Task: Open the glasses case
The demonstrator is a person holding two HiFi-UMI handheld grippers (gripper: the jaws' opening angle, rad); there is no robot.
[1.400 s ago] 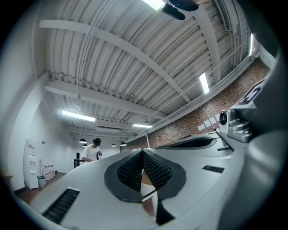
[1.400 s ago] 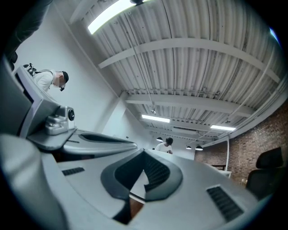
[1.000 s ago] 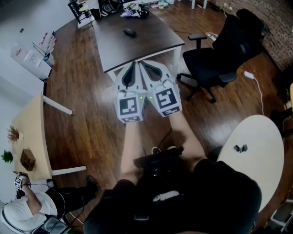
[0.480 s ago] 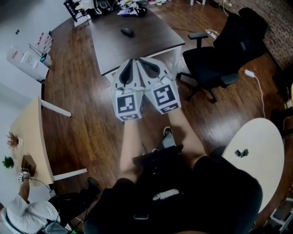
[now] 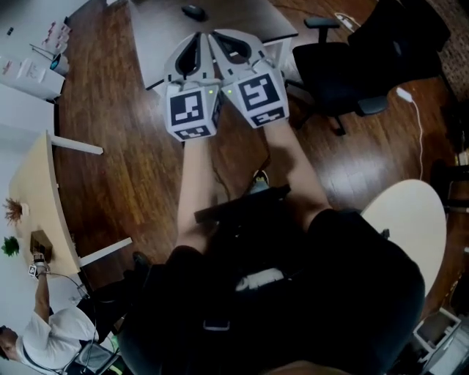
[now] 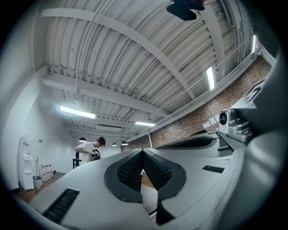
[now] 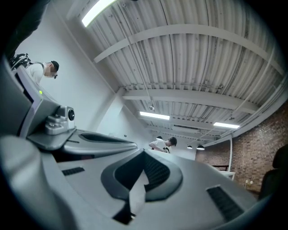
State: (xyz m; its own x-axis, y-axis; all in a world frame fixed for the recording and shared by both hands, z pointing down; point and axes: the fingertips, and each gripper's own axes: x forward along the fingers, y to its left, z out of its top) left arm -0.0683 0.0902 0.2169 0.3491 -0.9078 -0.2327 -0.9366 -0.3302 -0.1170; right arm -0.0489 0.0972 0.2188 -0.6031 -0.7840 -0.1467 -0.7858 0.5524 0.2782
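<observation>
Black clothing fills the bottom of the head view, and two bare forearms run up from it to two grippers held side by side at upper centre. Count: two grippers, each bearing one marker cube. The left gripper has its jaws pressed together with nothing between the pads, as its own view confirms. The right gripper is likewise fully closed and empty. Both sets of tips sit over the near edge of one dark table at the top of the frame. One glasses case, a small dark oval, lies on that table at the top edge, left of centre, just beyond the tips and apart from them. Its long axis runs from upper left to lower right in the frame; which side is the hinge cannot be made out. One black office chair stands at upper right on the wood floor. One round white table is at right, one light wooden table at left. One seated person is at lower left.
</observation>
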